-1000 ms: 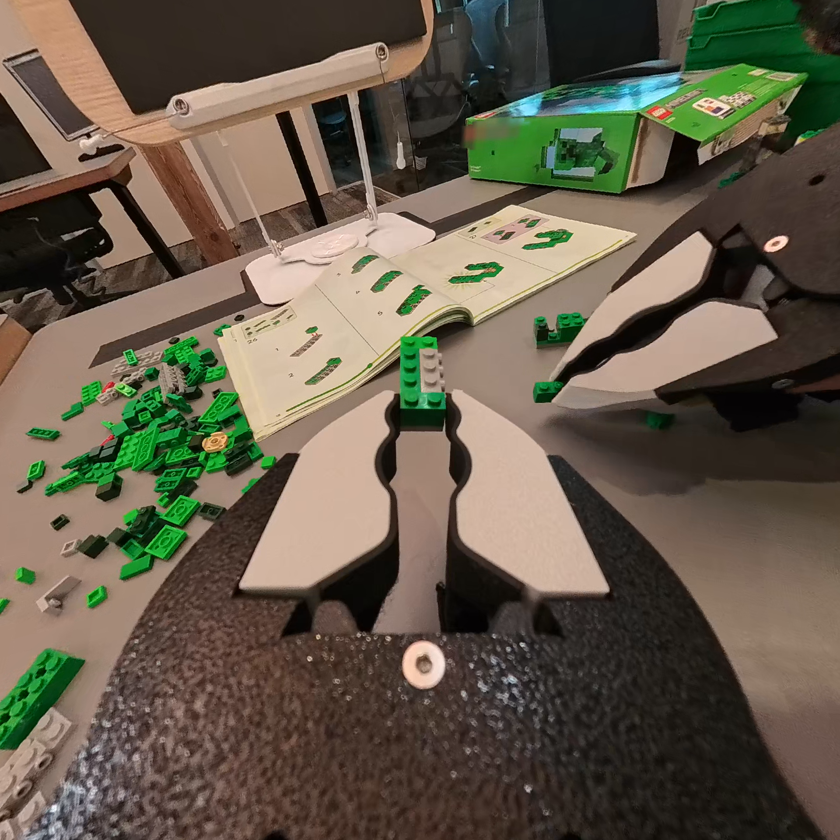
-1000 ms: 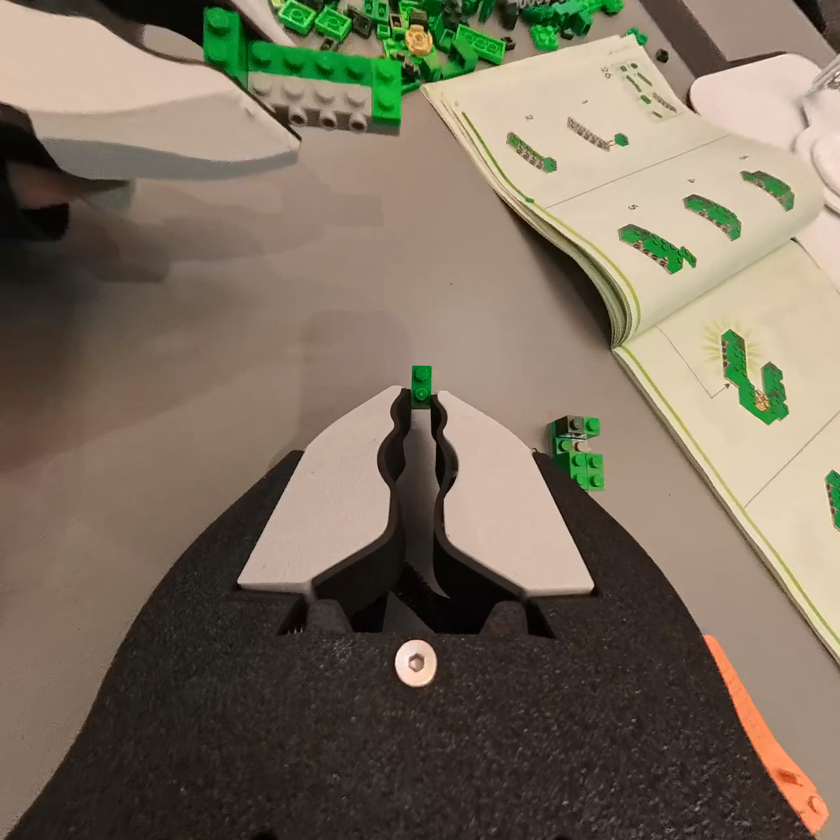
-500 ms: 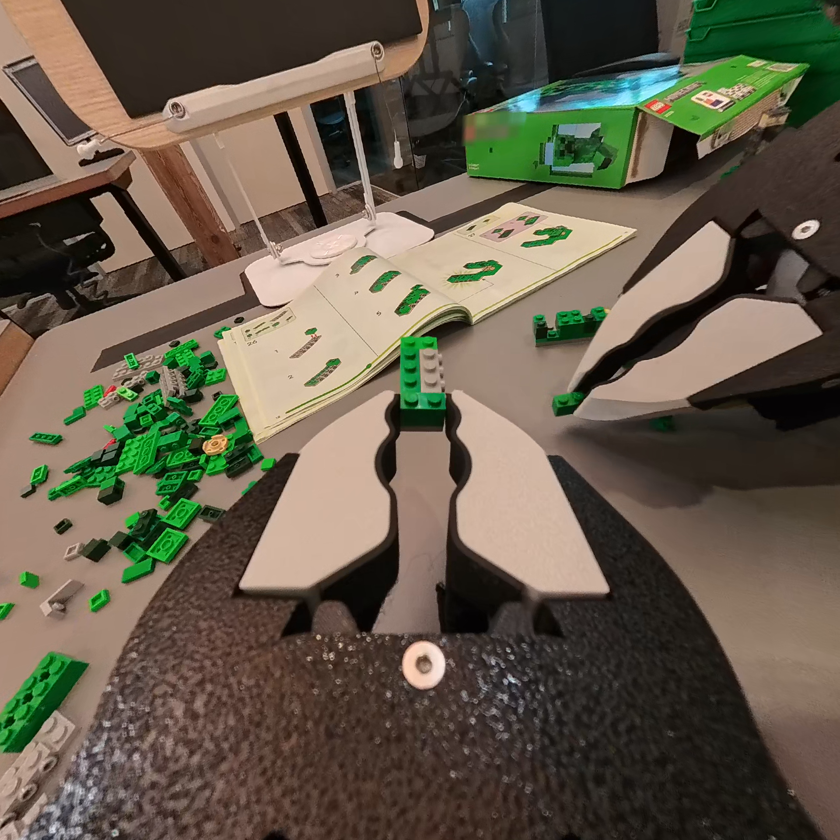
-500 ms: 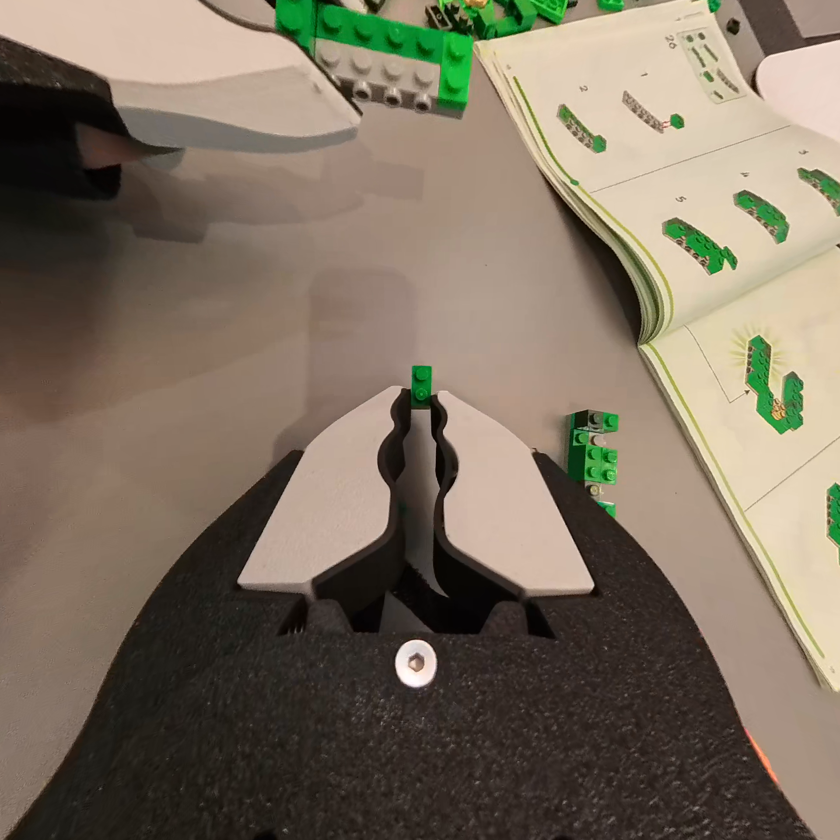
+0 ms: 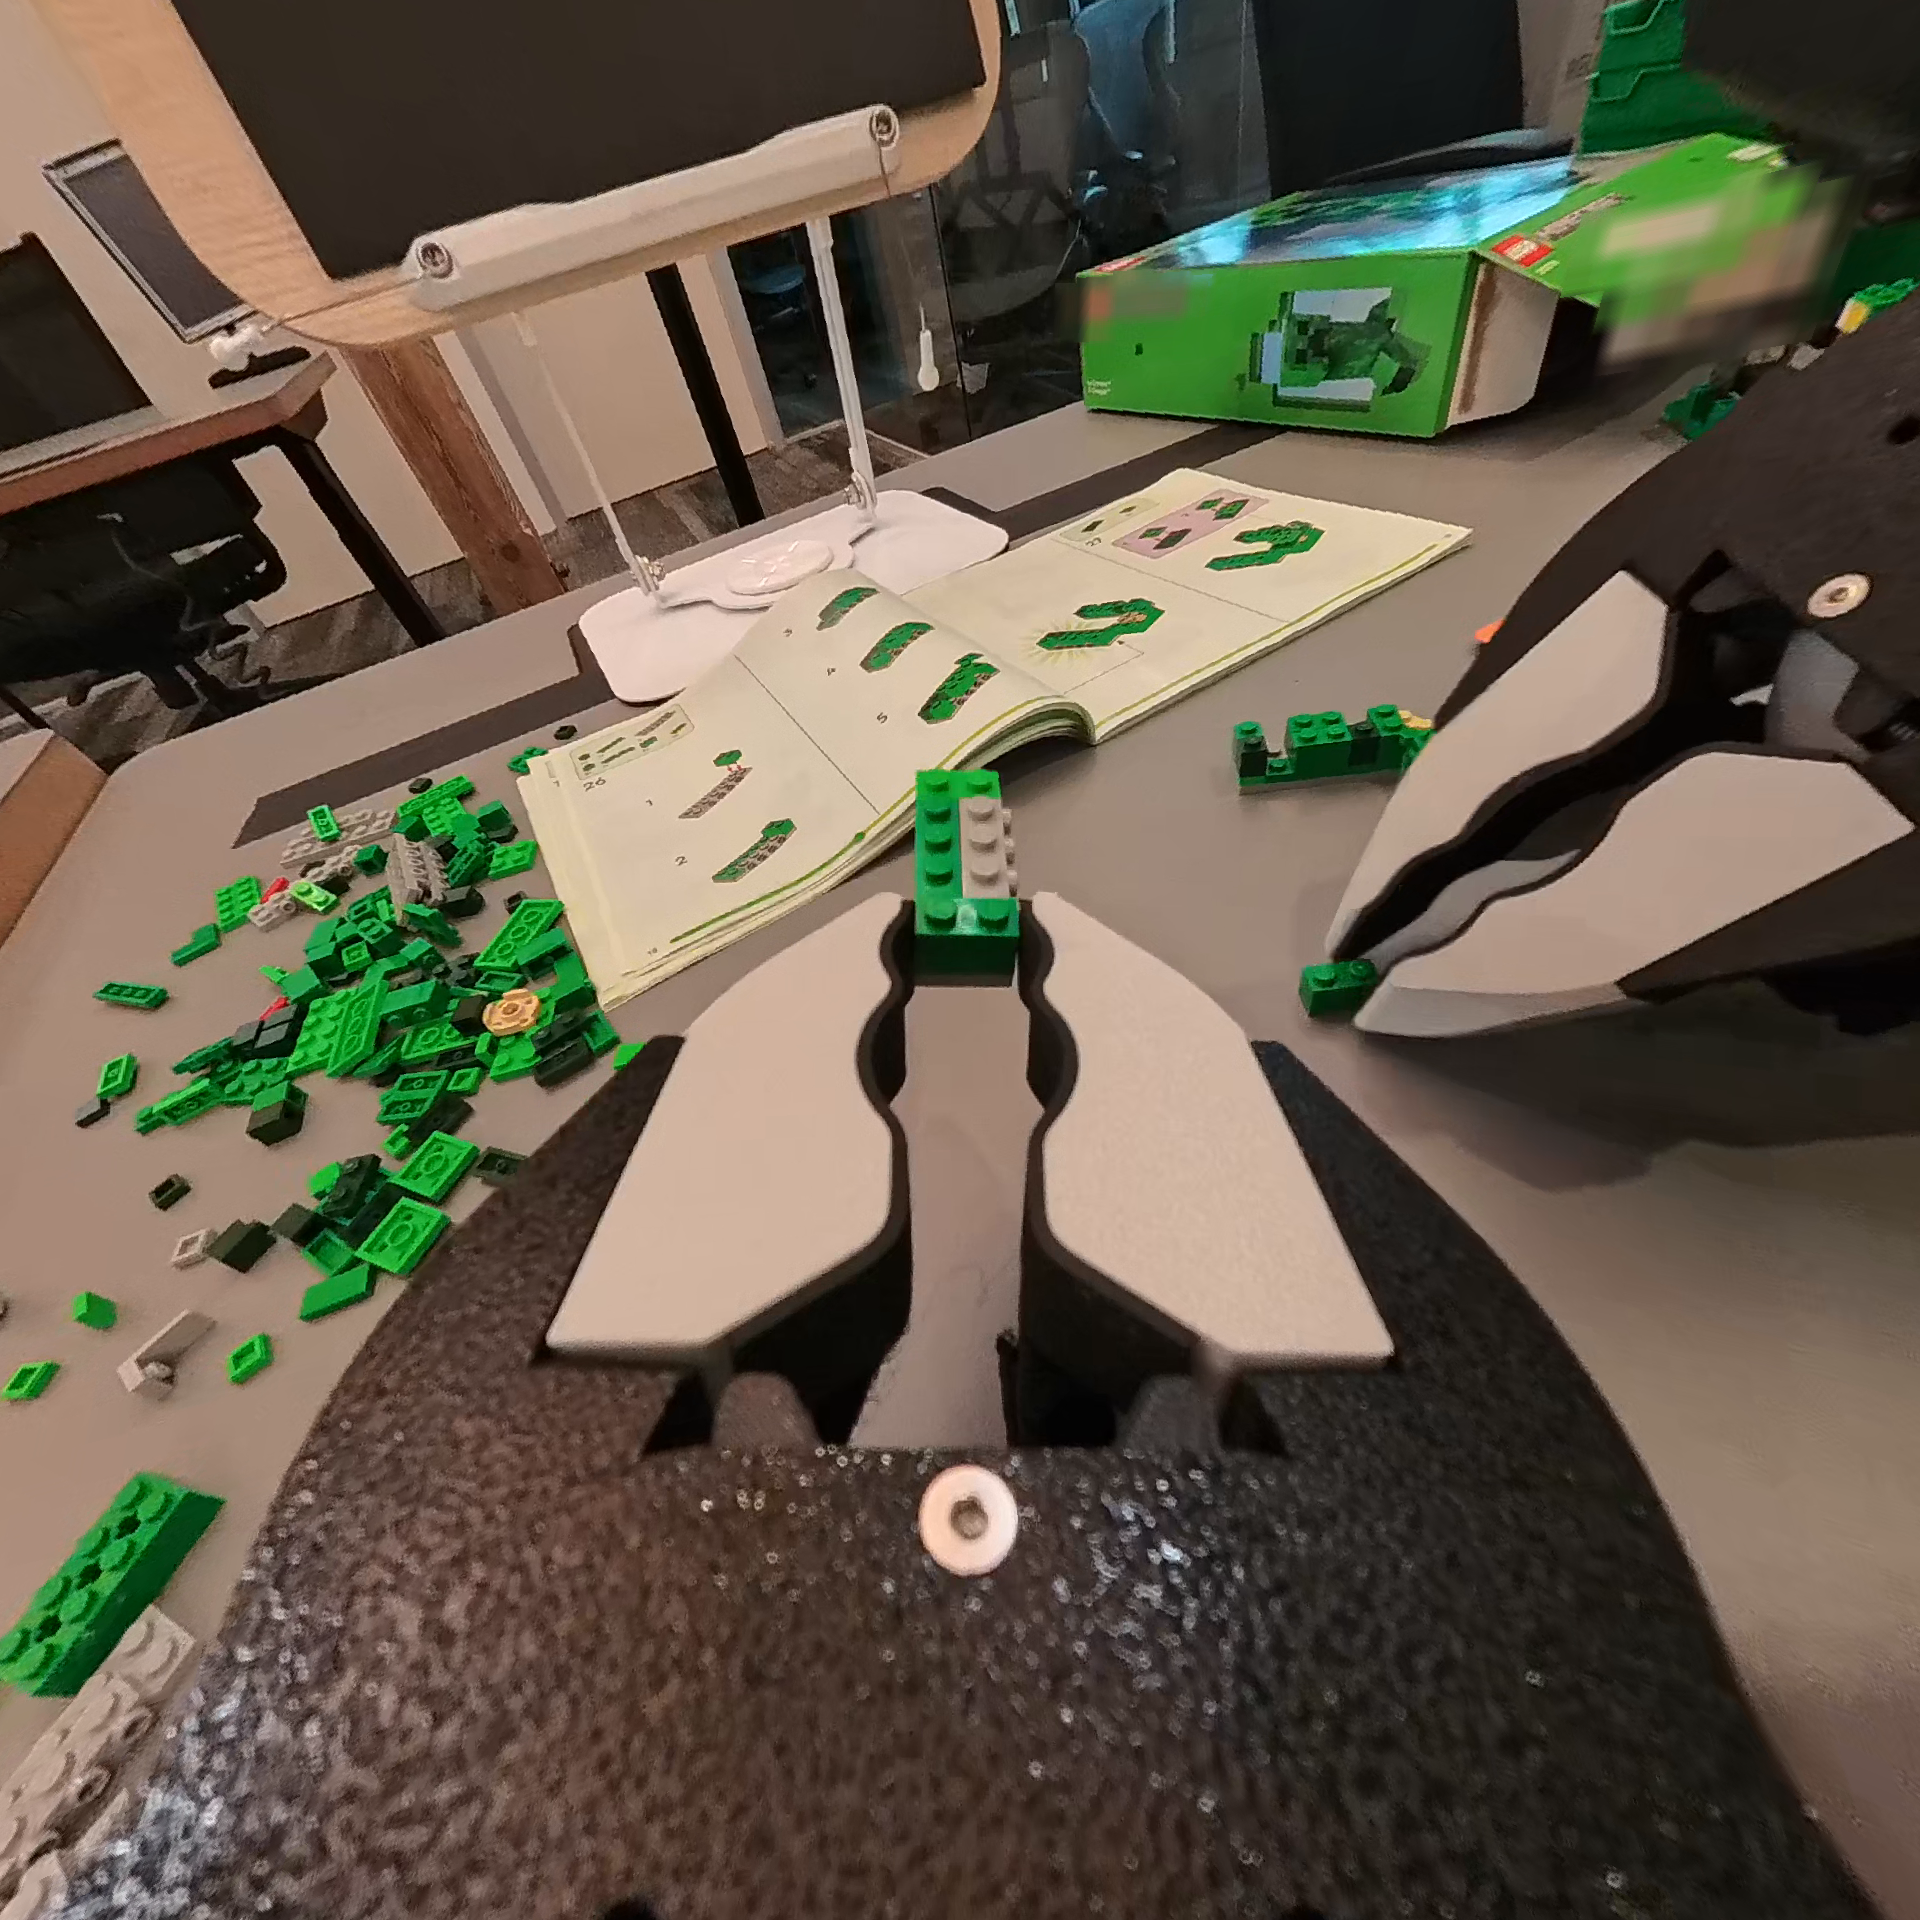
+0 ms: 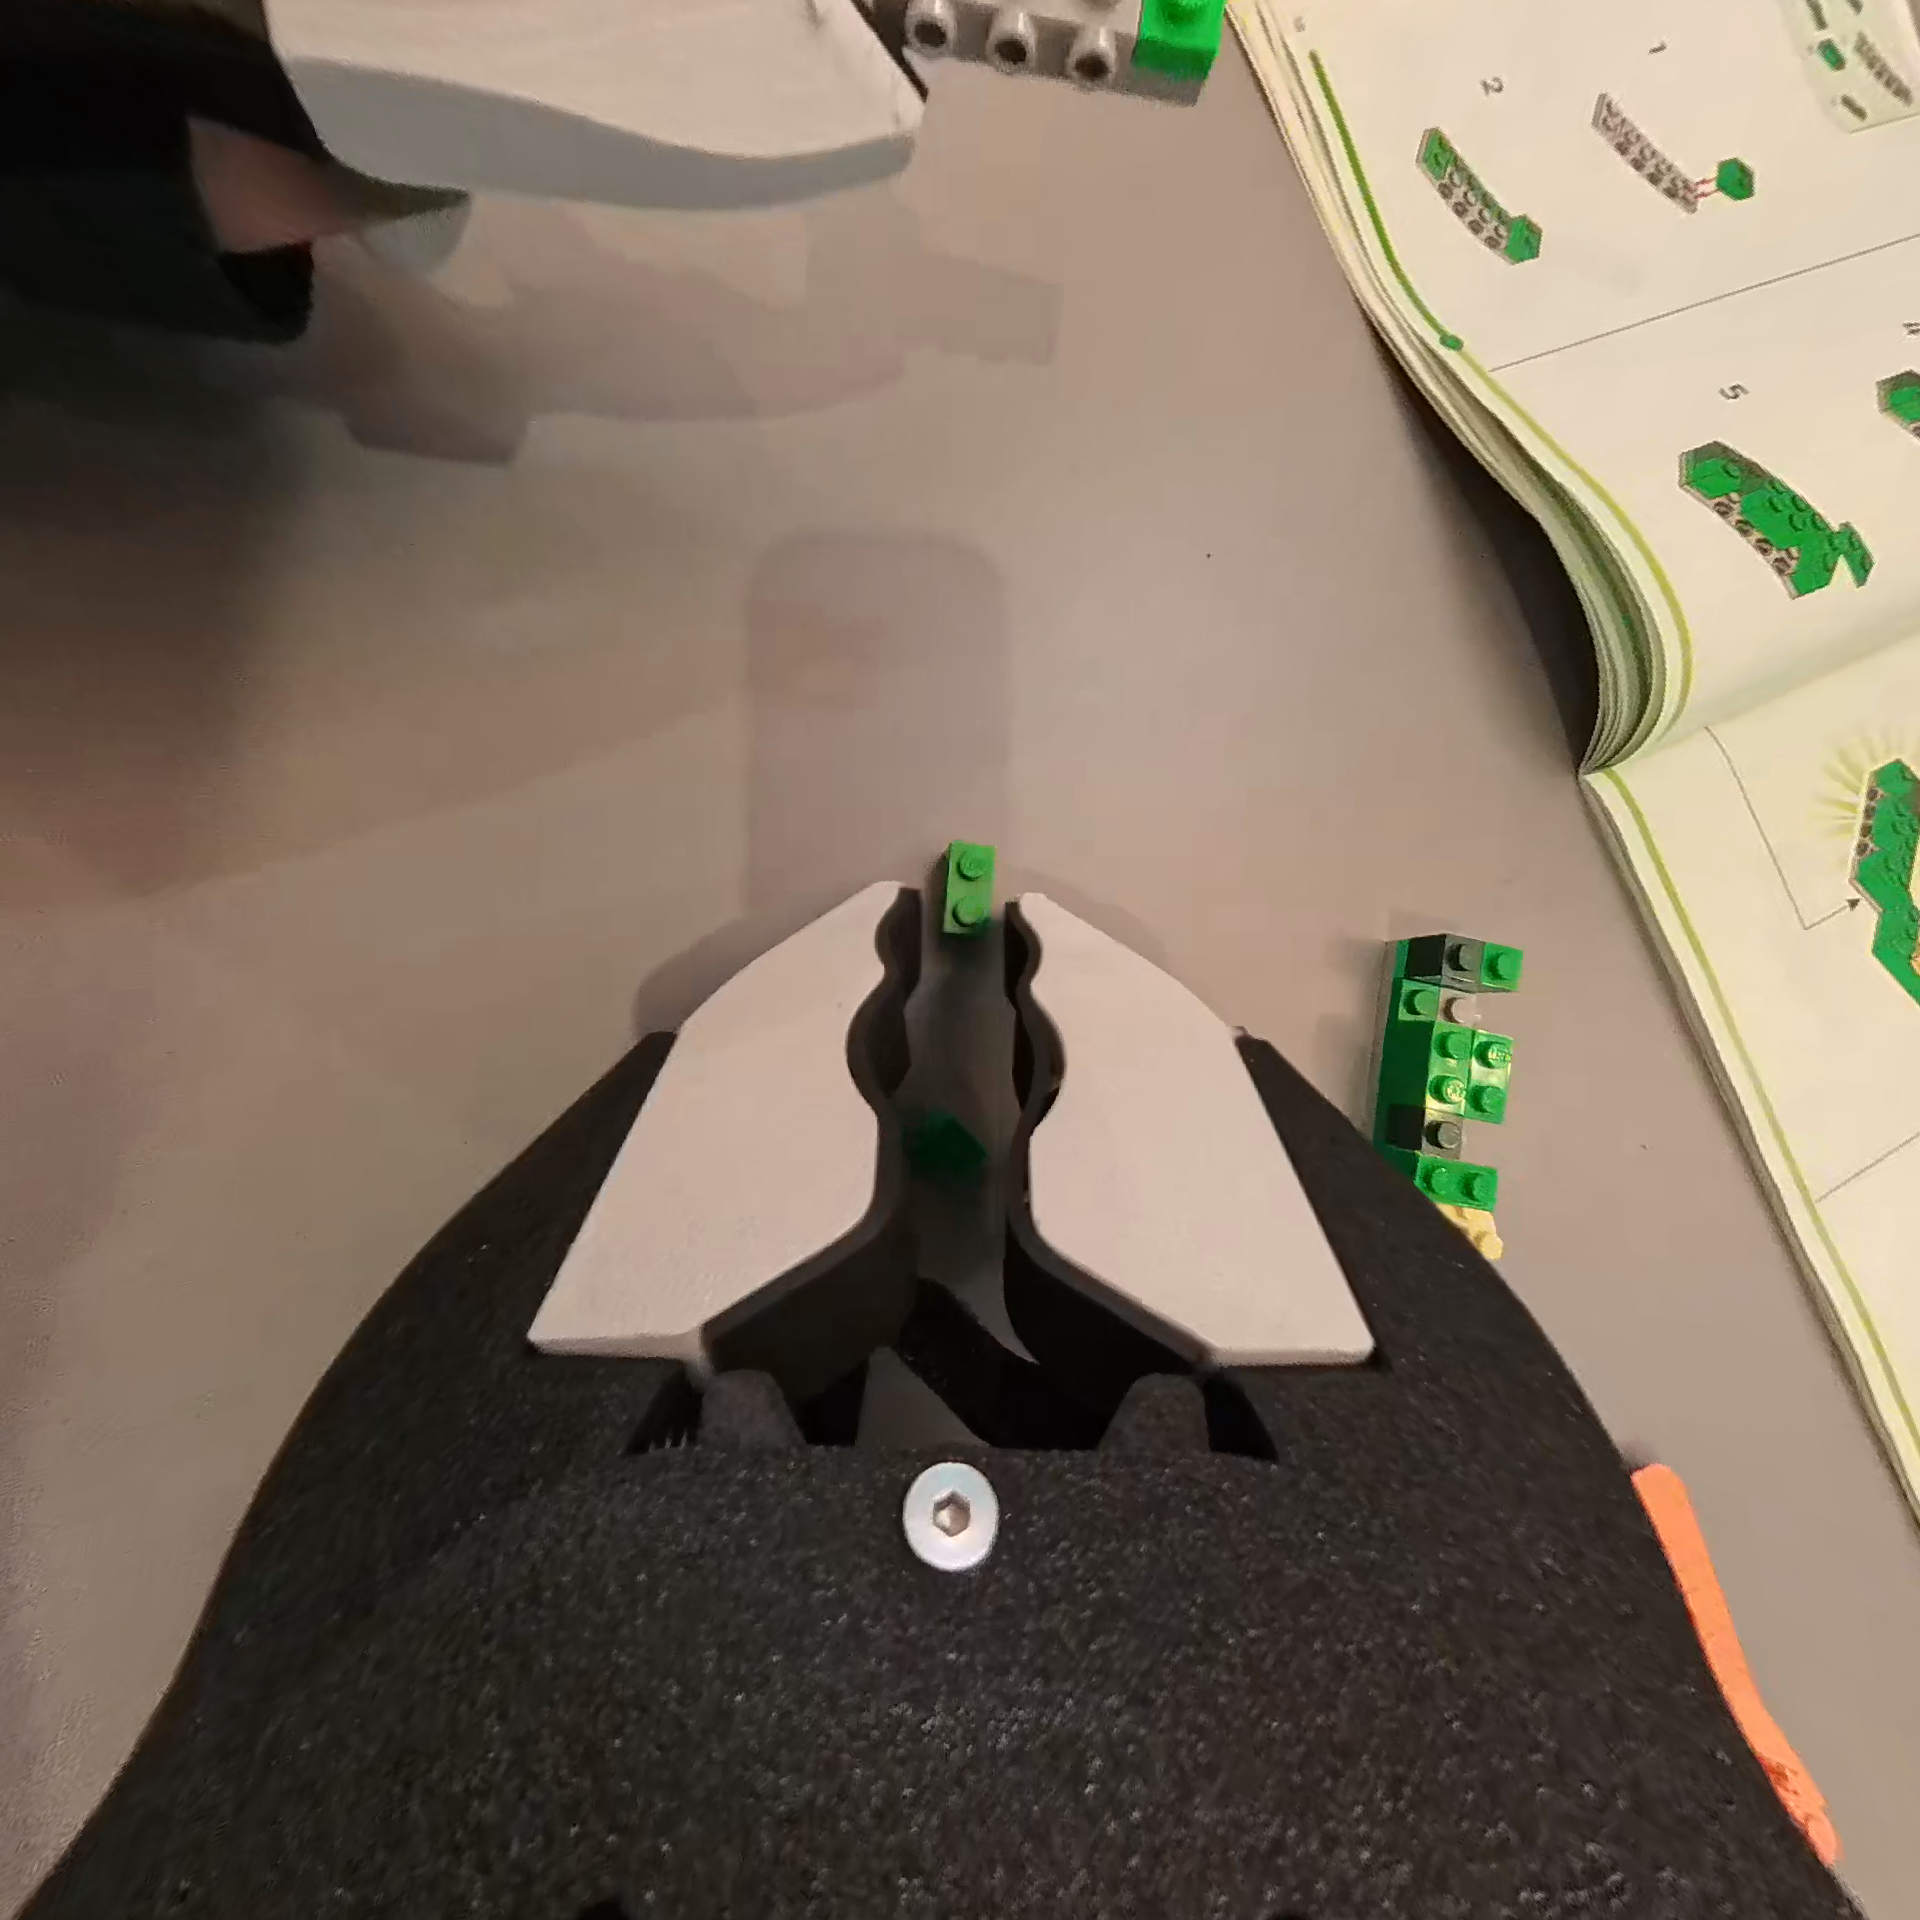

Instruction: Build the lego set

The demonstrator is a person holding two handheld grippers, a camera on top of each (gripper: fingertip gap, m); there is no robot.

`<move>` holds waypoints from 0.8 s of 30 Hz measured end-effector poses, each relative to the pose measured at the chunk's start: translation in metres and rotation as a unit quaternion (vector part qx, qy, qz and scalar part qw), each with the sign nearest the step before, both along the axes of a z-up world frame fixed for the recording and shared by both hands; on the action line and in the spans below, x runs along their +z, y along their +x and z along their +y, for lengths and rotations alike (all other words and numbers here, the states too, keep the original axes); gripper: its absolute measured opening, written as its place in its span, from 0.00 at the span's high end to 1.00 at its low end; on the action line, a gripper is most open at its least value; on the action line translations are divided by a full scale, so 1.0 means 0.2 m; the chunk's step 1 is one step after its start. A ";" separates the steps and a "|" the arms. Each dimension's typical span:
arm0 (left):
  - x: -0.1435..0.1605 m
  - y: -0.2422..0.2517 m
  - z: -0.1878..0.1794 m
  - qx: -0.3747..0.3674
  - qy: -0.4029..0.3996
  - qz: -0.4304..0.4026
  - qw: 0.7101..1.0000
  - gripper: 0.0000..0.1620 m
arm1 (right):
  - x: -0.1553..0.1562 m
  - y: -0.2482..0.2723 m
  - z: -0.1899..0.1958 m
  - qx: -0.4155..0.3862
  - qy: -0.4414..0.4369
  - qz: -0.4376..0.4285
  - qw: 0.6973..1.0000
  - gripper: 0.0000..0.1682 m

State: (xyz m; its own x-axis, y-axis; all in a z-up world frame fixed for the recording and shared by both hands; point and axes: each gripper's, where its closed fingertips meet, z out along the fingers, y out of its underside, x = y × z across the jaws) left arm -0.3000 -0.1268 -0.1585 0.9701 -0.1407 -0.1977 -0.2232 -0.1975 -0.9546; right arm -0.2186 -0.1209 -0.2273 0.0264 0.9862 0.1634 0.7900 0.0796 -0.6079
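The left gripper is grasping a green-grey block; the right gripper, at three o'clock, is grasping a small green brick.

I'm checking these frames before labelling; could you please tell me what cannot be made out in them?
- Left tool's assembly: right wrist view's top edge cuts it off.
- Small brick: whether the right tool clamps it is unclear; its lower end is hidden between the tips.
- Box: its flap is blurred in the left wrist view.
- Pile: pieces too small to identify.
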 end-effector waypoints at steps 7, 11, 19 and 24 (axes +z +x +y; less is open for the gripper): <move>0.02 -0.02 -0.01 0.002 0.004 -0.012 1.000 0.89 | 0.13 -0.04 -0.01 0.022 0.007 0.072 0.997 0.76; 0.06 0.05 -0.06 -0.058 -0.036 -0.118 0.991 0.89 | 0.36 -0.08 -0.03 0.081 0.108 0.208 0.969 0.67; 0.12 0.26 -0.21 -0.174 -0.142 -0.233 0.946 0.89 | 0.48 -0.10 -0.21 0.208 0.428 0.242 0.846 0.72; 0.12 0.29 -0.26 -0.191 -0.174 -0.220 0.941 0.89 | 0.44 -0.11 -0.21 0.217 0.449 0.230 0.836 0.75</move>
State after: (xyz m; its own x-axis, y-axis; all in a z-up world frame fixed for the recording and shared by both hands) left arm -0.2430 -0.1780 -0.1342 0.8128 -0.4779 0.3331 0.0602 -0.4998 -0.8641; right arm -0.2409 -0.1630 -0.1396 -0.0388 0.4055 0.9133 0.2684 0.8846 -0.3813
